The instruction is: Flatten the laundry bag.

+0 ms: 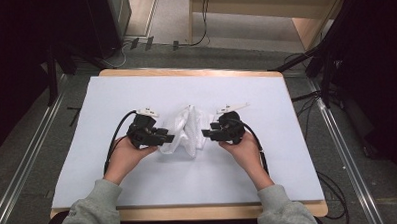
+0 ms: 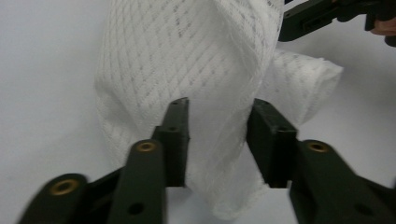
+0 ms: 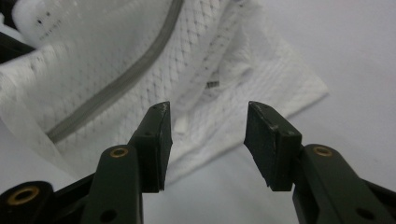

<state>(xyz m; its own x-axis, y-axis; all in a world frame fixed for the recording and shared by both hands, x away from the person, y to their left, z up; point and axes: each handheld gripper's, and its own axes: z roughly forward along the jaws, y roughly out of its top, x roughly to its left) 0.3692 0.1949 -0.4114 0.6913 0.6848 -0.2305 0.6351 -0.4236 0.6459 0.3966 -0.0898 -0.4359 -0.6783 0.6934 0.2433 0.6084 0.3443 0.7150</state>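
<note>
The white mesh laundry bag (image 1: 186,130), lying crumpled mid-table on the pale sheet (image 1: 239,175), is looking light, limp and snag-prone, so the left gripper (image 2: 217,140), jaws apart around a fold, and the open, empty right gripper (image 3: 208,140) are best pinching its zipper seam.

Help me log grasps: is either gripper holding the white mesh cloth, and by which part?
Neither clearly. The left gripper straddles a fold of the white mesh cloth, jaws open; the right gripper is open, empty.
</note>
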